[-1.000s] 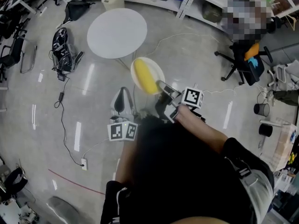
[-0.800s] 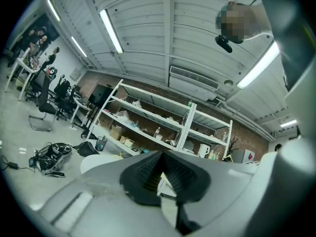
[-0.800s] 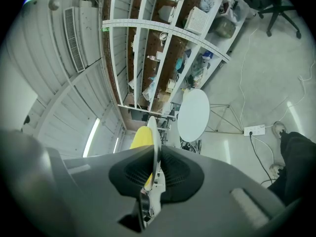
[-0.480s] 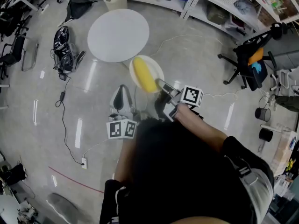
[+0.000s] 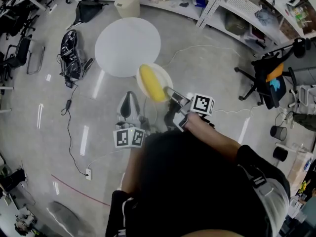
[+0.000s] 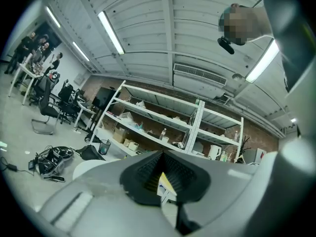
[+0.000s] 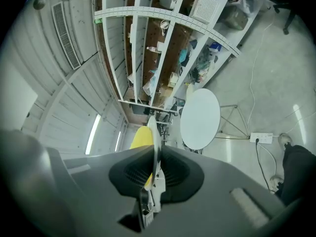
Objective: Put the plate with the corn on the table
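In the head view a white plate (image 5: 165, 76) carries a yellow corn cob (image 5: 152, 82) and hangs in the air just short of the near right edge of a round white table (image 5: 127, 46). My right gripper (image 5: 169, 91) is shut on the plate's near rim. In the right gripper view the plate (image 7: 155, 130) stands edge-on between the pads, the corn (image 7: 140, 137) lies to its left and the table (image 7: 200, 118) is ahead. My left gripper (image 5: 129, 95) hangs lower left of the plate, jaws together and holding nothing; in its own view the gripper (image 6: 162, 174) points level at the shelves.
White shelving (image 5: 232, 6) with boxes runs along the far wall. A dark bag (image 5: 70, 46) and cables (image 5: 69, 127) lie on the floor left of the table, and a power strip (image 5: 89, 173) lies nearer. An office chair (image 5: 266, 83) stands at the right.
Both grippers and the plate with the corn have moved forward across the floor. The table now lies closer to the plate's far edge. The grip on the rim is unchanged.
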The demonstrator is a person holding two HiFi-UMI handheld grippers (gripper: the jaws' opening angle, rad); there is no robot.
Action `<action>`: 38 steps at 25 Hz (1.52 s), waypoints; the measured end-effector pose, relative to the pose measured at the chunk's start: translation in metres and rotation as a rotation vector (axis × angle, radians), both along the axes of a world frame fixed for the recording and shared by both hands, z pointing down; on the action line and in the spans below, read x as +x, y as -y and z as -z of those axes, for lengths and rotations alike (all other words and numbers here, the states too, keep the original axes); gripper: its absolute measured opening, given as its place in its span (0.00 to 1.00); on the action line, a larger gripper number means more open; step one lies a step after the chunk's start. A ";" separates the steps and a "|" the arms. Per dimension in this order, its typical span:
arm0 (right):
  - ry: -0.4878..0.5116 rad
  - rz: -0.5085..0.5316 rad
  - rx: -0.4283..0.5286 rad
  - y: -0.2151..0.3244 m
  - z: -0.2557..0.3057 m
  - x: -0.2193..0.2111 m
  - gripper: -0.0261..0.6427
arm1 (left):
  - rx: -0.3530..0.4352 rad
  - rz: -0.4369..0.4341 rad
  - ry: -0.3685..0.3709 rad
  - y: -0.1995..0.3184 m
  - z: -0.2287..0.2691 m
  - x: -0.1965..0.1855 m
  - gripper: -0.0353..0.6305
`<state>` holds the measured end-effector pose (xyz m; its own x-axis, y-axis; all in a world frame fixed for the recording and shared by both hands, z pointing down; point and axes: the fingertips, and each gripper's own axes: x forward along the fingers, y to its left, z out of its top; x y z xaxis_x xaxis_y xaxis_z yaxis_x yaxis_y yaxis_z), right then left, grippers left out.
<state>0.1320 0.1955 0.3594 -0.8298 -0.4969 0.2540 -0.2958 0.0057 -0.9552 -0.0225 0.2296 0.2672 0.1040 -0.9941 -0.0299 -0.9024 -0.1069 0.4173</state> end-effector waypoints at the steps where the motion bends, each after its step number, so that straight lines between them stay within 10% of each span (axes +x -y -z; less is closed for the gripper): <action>1: 0.000 0.004 -0.003 0.005 -0.001 0.000 0.10 | -0.001 0.005 0.000 0.005 0.000 0.000 0.06; 38: 0.020 0.011 -0.041 0.101 -0.009 0.008 0.10 | -0.026 0.060 -0.010 0.098 -0.006 0.006 0.06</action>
<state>0.1397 0.0944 0.3685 -0.8403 -0.4770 0.2577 -0.2771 -0.0305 -0.9603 -0.0164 0.1313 0.2729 0.0435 -0.9990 -0.0046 -0.9026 -0.0413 0.4285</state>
